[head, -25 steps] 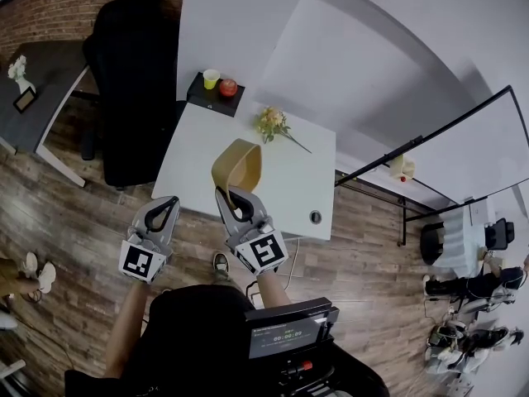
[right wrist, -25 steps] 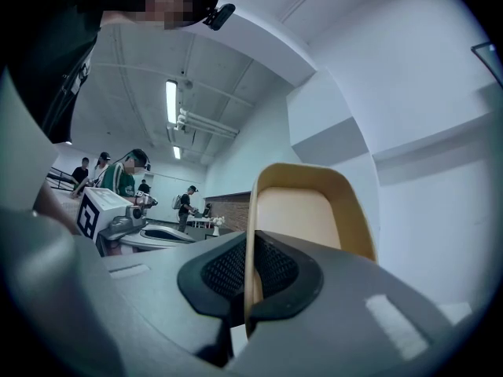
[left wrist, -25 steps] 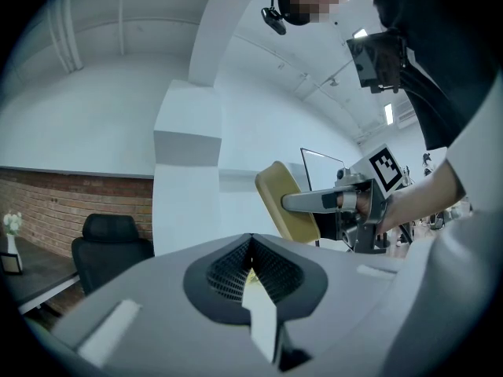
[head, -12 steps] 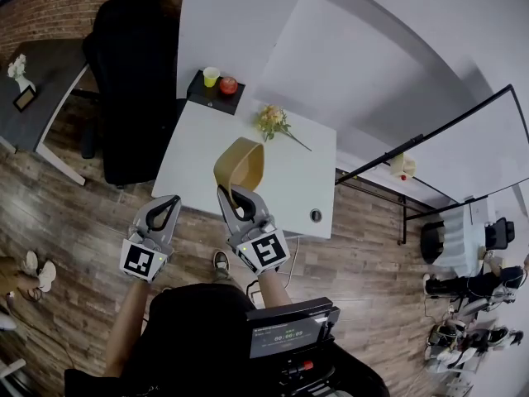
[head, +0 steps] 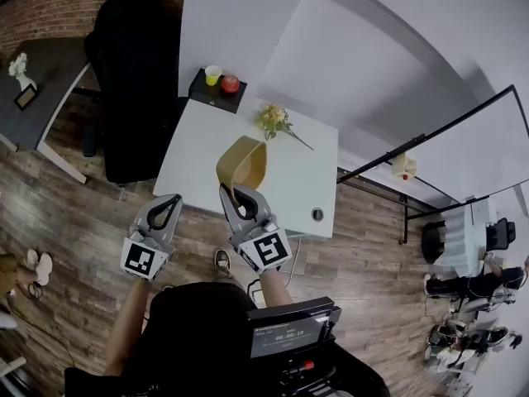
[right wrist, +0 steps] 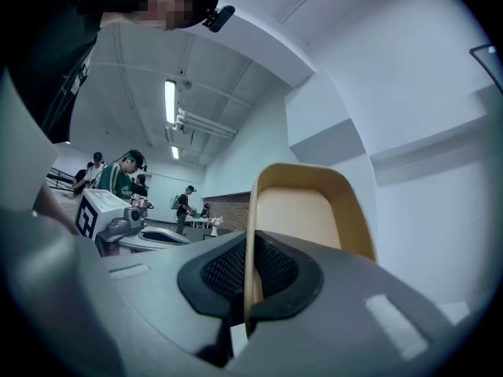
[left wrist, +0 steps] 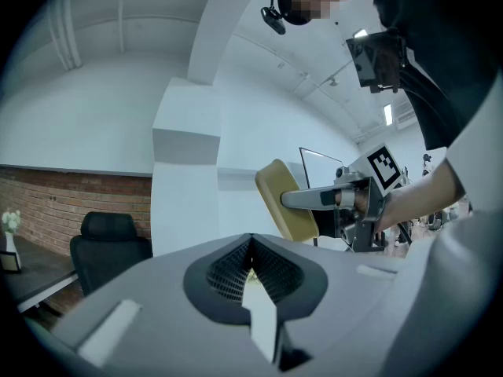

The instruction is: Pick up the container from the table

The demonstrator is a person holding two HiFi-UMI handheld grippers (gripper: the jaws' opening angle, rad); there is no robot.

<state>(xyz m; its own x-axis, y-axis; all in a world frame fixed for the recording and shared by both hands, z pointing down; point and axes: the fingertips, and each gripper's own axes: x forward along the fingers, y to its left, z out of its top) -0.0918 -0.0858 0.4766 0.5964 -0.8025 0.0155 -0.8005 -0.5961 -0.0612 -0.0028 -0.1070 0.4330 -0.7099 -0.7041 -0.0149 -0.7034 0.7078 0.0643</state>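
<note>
While the container (head: 242,162) was pinched by its rim in the right gripper (head: 235,193), clear above the table (head: 302,190), a firm, level hold was called for (left gripper (head: 171,200) closed, empty).

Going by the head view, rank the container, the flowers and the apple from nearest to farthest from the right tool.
1. Container: clamped by its rim in the right tool.
2. Flowers: lying on the far side of the table.
3. Apple: on the black stand beyond the table.
</note>
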